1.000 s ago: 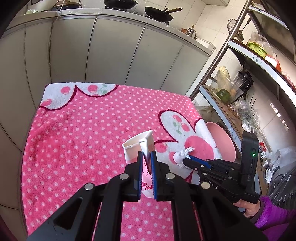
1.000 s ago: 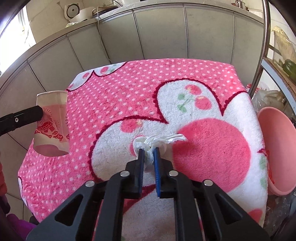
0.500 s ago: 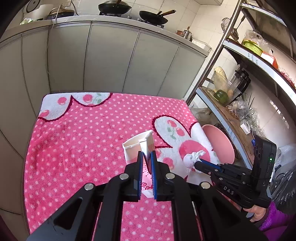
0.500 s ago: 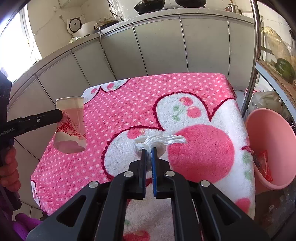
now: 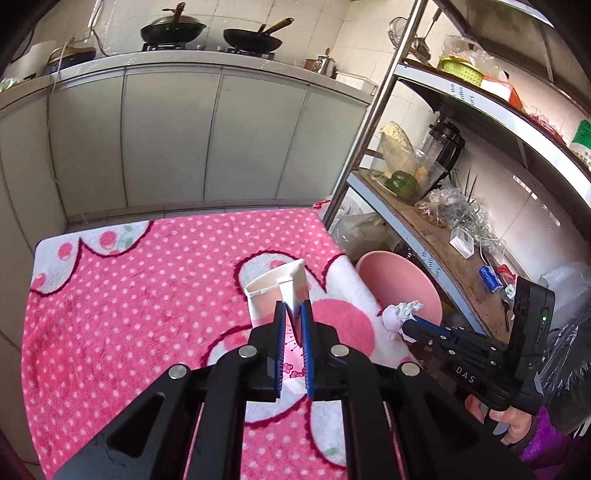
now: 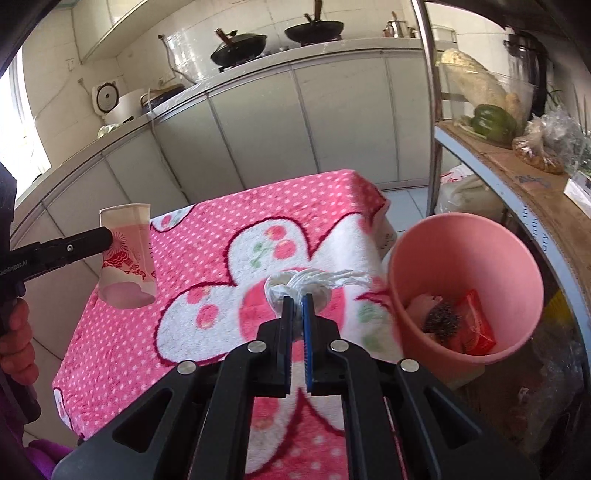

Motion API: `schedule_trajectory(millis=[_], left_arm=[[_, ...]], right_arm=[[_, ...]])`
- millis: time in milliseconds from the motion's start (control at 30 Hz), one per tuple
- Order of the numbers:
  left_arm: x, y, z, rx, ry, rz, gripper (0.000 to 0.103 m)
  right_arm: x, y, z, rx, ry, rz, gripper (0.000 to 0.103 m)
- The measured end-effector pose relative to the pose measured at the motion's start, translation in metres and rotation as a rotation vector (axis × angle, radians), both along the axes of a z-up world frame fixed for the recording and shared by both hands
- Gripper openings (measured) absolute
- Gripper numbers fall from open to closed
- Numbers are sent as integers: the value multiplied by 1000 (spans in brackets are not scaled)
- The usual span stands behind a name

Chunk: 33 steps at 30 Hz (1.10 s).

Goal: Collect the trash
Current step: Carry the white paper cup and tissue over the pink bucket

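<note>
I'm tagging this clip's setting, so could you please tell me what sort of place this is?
Most likely a home kitchen: two woks sit on a stove atop a counter with grey cabinets, and a metal shelf rack holds a blender and a green pepper.

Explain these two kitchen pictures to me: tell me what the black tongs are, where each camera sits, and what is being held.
There is no robot here. A person holds a two-finger gripper in each hand, and each gripper carries a camera looking forward along its fingers. One picture comes from the left gripper, which is shut on a flattened paper cup. The other comes from the right gripper, which is shut on a crumpled white tissue. Each camera also catches the other gripper from the side. Below both lies a pink polka-dot cloth covering a table. Beside the table stands a pink bin with some trash already in it.
</note>
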<state>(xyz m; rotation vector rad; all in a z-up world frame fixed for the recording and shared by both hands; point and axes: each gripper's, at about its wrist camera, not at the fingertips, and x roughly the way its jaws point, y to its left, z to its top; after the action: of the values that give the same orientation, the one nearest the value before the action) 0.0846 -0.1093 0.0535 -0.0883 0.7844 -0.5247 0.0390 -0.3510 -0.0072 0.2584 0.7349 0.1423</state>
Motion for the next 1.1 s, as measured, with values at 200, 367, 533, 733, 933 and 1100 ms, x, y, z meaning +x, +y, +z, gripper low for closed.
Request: schedule_trajectory(millis=[200, 367, 533, 733, 933, 1100], left_arm=[[7, -51, 11, -10, -32, -104, 8], [14, -89, 14, -16, -44, -172, 8], [19, -123, 15, -12, -52, -224, 8], [27, -154, 5, 2, -49, -262, 8], [37, -182, -16, 26, -25, -286, 8], [44, -207, -37, 51, -5, -317, 8]], right_arm=[[-14, -58, 3, 9, -17, -160, 5], [-23, -91, 0, 1, -16, -242, 5], [-25, -110, -5, -4, -14, -289, 5], [-24, -126, -14, -6, 4, -325, 5], [-15, -133, -27, -10, 33, -336, 5], [-2, -141, -42, -6, 68, -341, 5]])
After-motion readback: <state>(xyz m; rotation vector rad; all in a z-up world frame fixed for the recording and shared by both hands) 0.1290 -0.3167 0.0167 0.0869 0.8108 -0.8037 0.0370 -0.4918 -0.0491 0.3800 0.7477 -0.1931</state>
